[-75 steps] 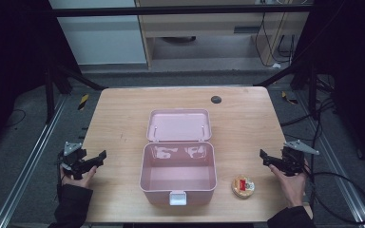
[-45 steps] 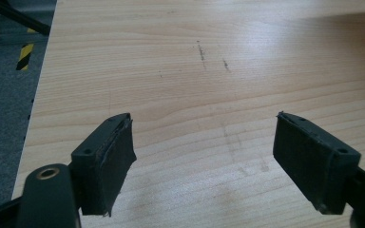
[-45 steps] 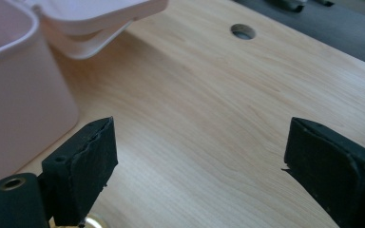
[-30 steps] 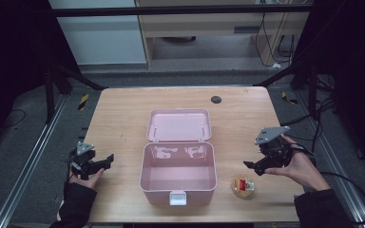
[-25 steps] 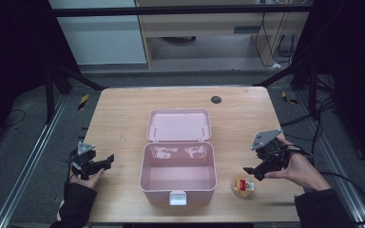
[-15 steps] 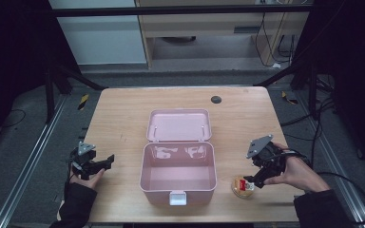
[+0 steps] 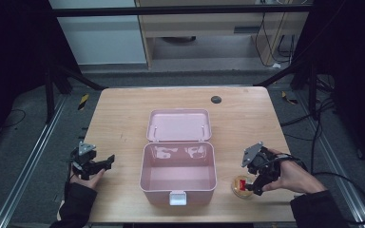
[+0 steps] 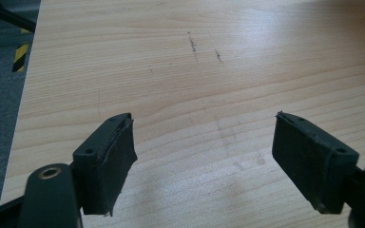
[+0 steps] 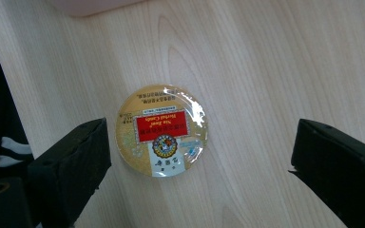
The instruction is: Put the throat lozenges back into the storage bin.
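Observation:
A pink box (image 7: 178, 185) stands open at mid-table, its lid (image 7: 180, 126) laid back behind it and its inside bare. To the right of its front corner a small round tin (image 7: 241, 185) with a gold and red label lies flat on the wood. My right gripper (image 7: 253, 183) hangs over the tin, open. In the right gripper view the tin (image 9: 161, 129) lies between the wide-apart jaws of the right gripper (image 9: 199, 156), closer to the left one and untouched. My left gripper (image 7: 106, 162) rests open near the table's left edge. Bare wood lies between the jaws of the left gripper (image 8: 204, 147).
A small dark round disc (image 7: 216, 99) sits near the table's far edge. The wooden table (image 7: 123, 118) has a left edge close to my left hand. Cables (image 7: 332, 175) trail over the floor on the right, and a cabinet stands beyond the far edge.
My right gripper has come in from the table's right edge, tipped downward and lowered over the tin. The left gripper shifted slightly inward early on, then held still.

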The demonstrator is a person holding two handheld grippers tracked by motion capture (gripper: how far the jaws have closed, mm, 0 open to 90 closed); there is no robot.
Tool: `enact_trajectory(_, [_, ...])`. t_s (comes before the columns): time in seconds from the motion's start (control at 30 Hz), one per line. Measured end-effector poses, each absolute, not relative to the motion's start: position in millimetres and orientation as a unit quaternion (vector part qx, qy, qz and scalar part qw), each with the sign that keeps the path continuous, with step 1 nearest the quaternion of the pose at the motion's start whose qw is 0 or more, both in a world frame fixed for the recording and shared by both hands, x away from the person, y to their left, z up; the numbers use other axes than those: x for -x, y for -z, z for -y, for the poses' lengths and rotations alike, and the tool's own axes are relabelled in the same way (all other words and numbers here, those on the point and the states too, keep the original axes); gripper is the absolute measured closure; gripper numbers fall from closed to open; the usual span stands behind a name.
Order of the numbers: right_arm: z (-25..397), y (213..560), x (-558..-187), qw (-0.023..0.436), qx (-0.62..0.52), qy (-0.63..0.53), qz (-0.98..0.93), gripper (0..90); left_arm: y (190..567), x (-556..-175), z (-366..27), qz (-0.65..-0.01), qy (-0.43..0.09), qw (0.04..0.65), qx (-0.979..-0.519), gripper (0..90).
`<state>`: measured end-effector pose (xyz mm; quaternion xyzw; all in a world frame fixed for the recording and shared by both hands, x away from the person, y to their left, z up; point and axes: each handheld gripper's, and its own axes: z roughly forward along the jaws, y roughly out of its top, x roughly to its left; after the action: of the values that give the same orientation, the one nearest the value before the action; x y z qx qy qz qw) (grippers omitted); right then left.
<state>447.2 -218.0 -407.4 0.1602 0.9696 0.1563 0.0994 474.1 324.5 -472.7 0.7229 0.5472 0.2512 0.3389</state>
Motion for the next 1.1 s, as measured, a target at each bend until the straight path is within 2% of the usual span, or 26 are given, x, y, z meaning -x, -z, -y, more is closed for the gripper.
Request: enact_trajectory(1.1, [197.1, 456.6, -444.8, 0.065, -0.118, -0.089, -0.987, 5.6, 472.6, -474.2, -324.1, -0.546, -0.253, 0.337, -0.724, 21.6])
